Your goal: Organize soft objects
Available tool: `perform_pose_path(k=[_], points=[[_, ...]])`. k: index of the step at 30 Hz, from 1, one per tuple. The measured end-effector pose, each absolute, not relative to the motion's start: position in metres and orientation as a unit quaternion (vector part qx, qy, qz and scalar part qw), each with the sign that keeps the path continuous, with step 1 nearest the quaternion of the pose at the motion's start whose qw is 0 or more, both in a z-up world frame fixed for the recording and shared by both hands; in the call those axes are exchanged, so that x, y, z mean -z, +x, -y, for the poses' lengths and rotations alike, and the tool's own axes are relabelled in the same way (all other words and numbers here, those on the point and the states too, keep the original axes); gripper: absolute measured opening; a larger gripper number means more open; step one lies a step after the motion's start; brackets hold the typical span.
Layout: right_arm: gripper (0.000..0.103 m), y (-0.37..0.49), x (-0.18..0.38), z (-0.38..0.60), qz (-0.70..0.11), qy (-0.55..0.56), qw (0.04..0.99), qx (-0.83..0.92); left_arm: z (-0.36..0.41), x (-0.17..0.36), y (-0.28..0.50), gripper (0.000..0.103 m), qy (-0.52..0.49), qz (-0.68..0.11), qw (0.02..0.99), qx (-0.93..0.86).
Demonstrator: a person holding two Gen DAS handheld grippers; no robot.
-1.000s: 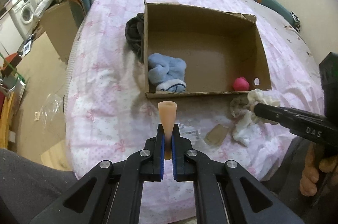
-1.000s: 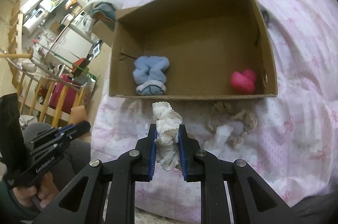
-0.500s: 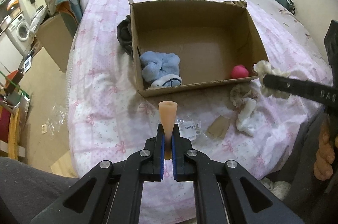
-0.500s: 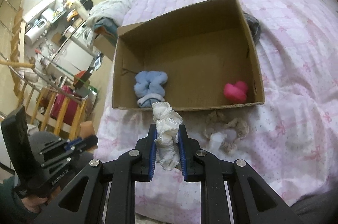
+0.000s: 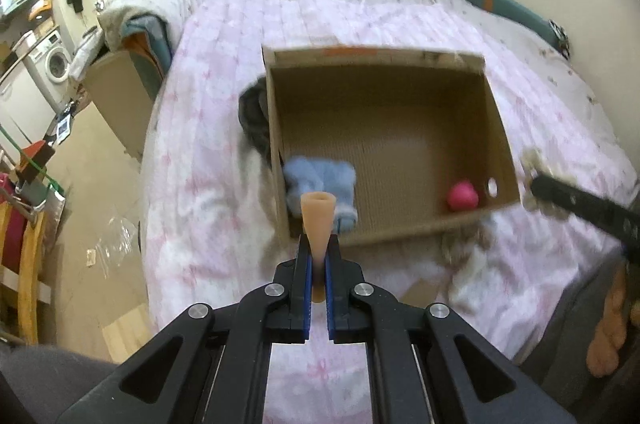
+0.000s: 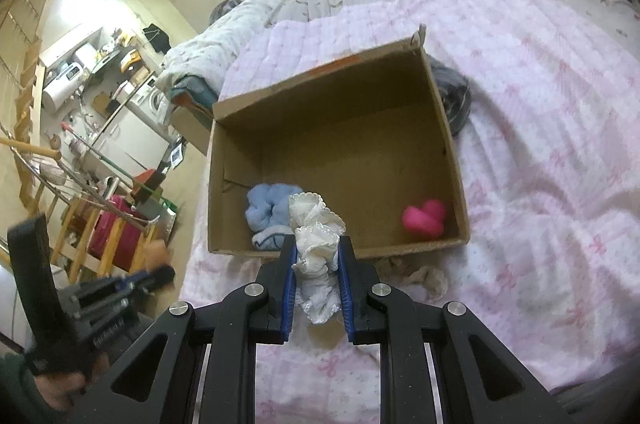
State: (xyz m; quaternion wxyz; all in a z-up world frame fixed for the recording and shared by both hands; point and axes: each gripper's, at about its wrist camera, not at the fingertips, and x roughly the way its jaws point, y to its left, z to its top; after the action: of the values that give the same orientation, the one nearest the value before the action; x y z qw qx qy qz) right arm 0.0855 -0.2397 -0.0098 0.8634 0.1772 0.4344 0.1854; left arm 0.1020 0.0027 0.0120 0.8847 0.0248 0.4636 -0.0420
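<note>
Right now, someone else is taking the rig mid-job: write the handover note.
Left gripper: shut on a tan rubbery cone.
Right gripper: shut on a frilly white cloth.
Both hang near the open cardboard box's near wall, on the pink quilted bed.
Done: fluffy blue cloth and pink soft toy lie in the box.
Left: drop both held pieces in, then collect the beige and white rags on the bed just outside the near wall.
</note>
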Motion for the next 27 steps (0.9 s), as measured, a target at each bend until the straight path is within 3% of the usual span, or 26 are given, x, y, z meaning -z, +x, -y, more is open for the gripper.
perform_pose_path(k=[17,23,27], points=[[0.020,0.152,-0.031,0.256,-0.397,0.149,0.889,-0.170,0.009,-0.021,0.186,0.005,0.007,-0.453,0.891,0.032],[0.020,0.165,-0.007,0.262,-0.406,0.161,0.884,-0.166,0.003,-0.002,0.203,0.005,-0.014,-0.451,0.892,0.037],[0.020,0.176,0.026,0.262,-0.462,0.168,0.857,-0.154,0.010,0.019,0.206,0.005,-0.010,-0.449,0.892,0.041]])
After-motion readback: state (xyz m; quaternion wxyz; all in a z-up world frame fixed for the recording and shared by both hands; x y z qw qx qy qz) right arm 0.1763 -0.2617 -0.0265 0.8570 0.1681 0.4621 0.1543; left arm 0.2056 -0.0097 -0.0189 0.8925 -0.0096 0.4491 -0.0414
